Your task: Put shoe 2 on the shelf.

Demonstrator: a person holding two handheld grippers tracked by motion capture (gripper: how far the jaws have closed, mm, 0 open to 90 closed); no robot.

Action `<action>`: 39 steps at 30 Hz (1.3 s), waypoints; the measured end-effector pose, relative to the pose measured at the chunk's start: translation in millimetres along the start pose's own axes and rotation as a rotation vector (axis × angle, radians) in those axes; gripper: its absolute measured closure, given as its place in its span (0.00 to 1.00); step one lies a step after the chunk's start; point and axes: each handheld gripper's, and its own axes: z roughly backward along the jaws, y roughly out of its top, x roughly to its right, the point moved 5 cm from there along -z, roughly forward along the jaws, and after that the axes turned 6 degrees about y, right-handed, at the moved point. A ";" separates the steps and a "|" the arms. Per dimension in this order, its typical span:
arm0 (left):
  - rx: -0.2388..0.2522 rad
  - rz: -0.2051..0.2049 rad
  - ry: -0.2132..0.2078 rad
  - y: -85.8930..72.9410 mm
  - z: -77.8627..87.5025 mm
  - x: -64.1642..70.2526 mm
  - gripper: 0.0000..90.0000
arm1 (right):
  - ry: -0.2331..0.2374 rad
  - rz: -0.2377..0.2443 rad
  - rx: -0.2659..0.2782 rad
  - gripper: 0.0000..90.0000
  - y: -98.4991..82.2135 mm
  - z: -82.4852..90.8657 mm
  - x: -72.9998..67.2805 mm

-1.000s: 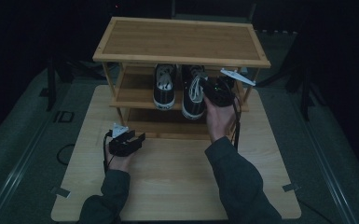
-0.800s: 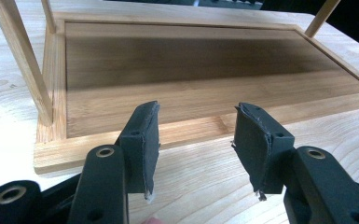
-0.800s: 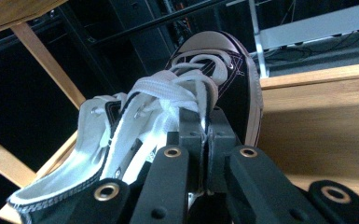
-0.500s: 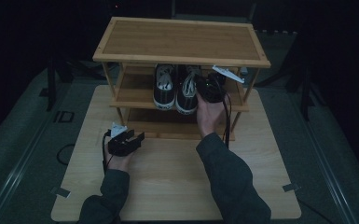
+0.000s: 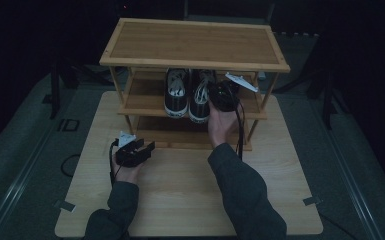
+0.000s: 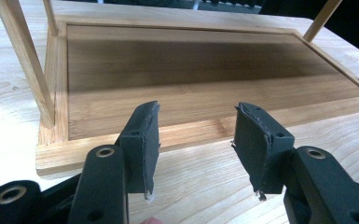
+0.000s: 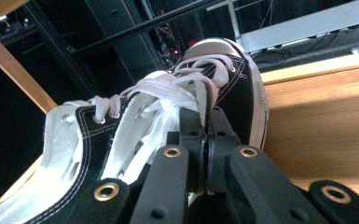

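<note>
Right tongs (image 7: pixel 205 135) reach onto the middle shelf (image 5: pixel 145 95), pinching the right sneaker's (image 5: pixel 200 97) side wall; left tongs (image 6: pixel 196 140) rest spread on the tabletop (image 5: pixel 180 195).

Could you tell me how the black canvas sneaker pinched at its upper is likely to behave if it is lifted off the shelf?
The black canvas sneaker would probably sag, since the right hand-held gripper pinches only its soft upper edge. Its rubber sole likely makes the toe droop. The loose white laces may dangle and snag the neighbouring sneaker.

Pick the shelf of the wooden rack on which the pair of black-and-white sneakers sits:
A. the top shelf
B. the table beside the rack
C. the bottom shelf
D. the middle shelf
D: in the high view the sneakers sit on the middle shelf, under the bare top shelf.
</note>
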 end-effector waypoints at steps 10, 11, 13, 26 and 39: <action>0.005 -0.001 -0.002 0.7 0.5 0.0 0.56 | 0.018 -0.064 0.022 0.98 2.0 -6.1 7.1; 0.004 0.000 -0.001 0.6 0.3 0.2 0.56 | 0.020 -0.071 0.024 0.98 2.4 -6.7 7.5; 0.003 -0.001 -0.001 0.5 0.2 0.4 0.56 | 0.017 -0.080 0.023 0.98 2.8 -7.4 7.4; 0.006 0.002 -0.004 0.9 0.7 0.6 0.56 | -0.033 -0.041 0.014 0.97 1.1 -9.4 2.2; 0.005 0.001 -0.004 0.6 0.3 1.8 0.56 | 0.006 -0.031 0.020 0.89 0.2 -11.2 2.8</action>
